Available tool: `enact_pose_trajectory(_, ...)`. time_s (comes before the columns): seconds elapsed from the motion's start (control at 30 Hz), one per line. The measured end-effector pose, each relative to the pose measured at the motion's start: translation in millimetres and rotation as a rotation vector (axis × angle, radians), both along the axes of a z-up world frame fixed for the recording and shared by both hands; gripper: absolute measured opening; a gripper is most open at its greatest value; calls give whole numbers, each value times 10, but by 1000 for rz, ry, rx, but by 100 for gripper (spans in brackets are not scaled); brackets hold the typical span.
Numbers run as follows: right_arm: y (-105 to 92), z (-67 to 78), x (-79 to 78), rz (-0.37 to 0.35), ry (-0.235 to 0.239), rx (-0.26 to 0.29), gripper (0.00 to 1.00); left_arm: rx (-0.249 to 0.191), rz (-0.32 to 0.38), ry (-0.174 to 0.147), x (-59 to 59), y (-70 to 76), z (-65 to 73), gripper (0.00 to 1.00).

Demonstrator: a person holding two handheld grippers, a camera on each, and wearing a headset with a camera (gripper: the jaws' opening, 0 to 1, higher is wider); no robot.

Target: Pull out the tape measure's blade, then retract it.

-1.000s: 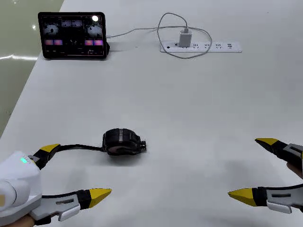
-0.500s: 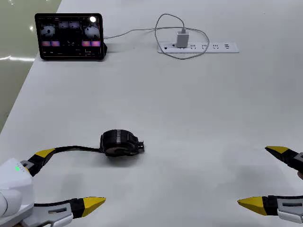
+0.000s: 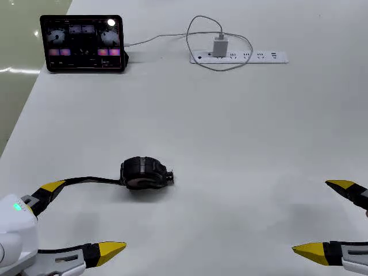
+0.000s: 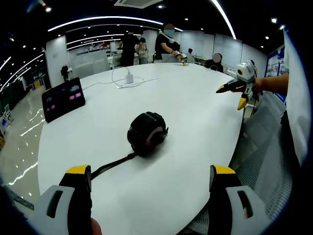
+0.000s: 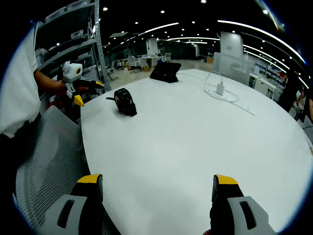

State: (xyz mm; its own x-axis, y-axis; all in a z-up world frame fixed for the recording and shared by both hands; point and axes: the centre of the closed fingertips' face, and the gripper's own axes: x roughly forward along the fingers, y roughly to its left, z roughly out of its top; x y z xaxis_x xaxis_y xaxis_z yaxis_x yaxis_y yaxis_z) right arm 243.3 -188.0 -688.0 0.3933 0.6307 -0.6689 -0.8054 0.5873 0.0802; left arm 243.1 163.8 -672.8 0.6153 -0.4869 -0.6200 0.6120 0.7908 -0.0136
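A black tape measure lies on the white table, its blade retracted, with a black wrist strap trailing left toward me. My left gripper stands open at the near left, and its upper yellow fingertip sits by the strap's end. In the left gripper view the tape measure lies ahead of the open left gripper, apart from it. My right gripper is open at the near right, far from the tape measure, holding nothing.
A tablet with a lit screen stands at the far left. A white power strip with a charger and looped cable lies at the far middle. The table's left edge runs beside a glossy floor. People stand in the background.
Both grippers have drawn back a little toward the near edge, still open. The tape measure has stayed put; the head camera has shifted slightly.
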Motion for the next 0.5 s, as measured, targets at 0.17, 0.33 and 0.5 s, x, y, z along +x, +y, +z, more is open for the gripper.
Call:
enact_pose_trajectory(0.17,0,5,1,2,0,0,91,2,3,-9,11,16,20,99)
enact_pose_trajectory(0.33,4,0,-4,5,5,-2,90,4,5,12,-12,30,6,99)
enact_pose_trajectory(0.5,16,-7,-12,8,9,-2,89,-3,14,28,-28,33,5,99)
